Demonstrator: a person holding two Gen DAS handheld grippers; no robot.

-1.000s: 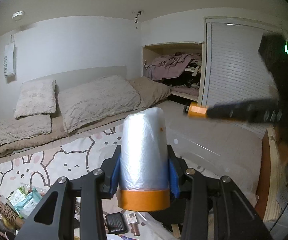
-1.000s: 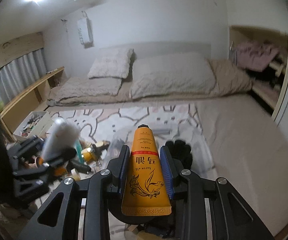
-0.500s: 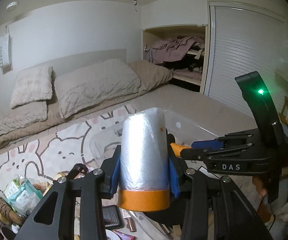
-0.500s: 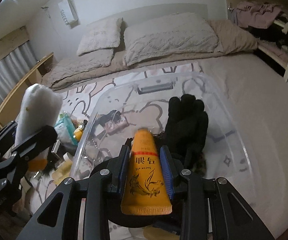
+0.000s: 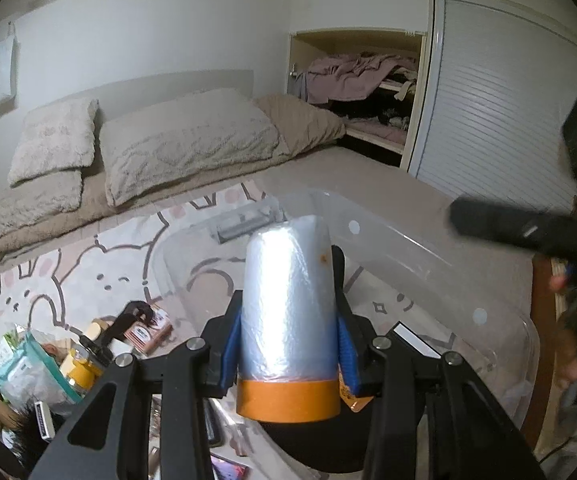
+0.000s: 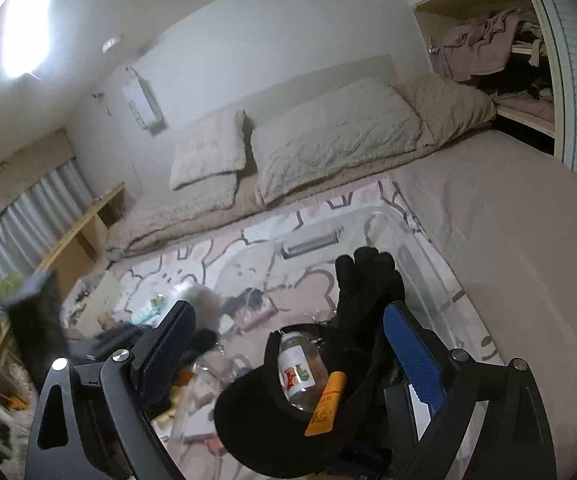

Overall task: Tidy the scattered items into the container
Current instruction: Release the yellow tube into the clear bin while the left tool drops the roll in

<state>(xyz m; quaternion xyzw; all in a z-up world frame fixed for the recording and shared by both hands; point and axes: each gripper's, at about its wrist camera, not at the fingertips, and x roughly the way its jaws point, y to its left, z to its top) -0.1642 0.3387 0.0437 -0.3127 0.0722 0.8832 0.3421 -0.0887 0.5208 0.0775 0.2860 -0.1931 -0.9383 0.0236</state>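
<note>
Clear container (image 6: 428, 248) holding one black glove (image 6: 362, 284), right gripper (image 6: 288, 332) jaws apart, left gripper (image 5: 288, 332) clamping one plastic-film roll (image 5: 288, 304)

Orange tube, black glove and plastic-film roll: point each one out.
orange tube (image 6: 325, 404), right wrist view, on its printed body inside the black cap.
black glove (image 6: 366, 284), right wrist view, on its palm.
plastic-film roll (image 5: 288, 304), left wrist view, on the film between the fingers.

Right tongs (image 5: 500, 226) motion-blurred; orange tube (image 6: 325, 403) label unreadable, possibly partly under bottle (image 6: 300, 368).
</note>
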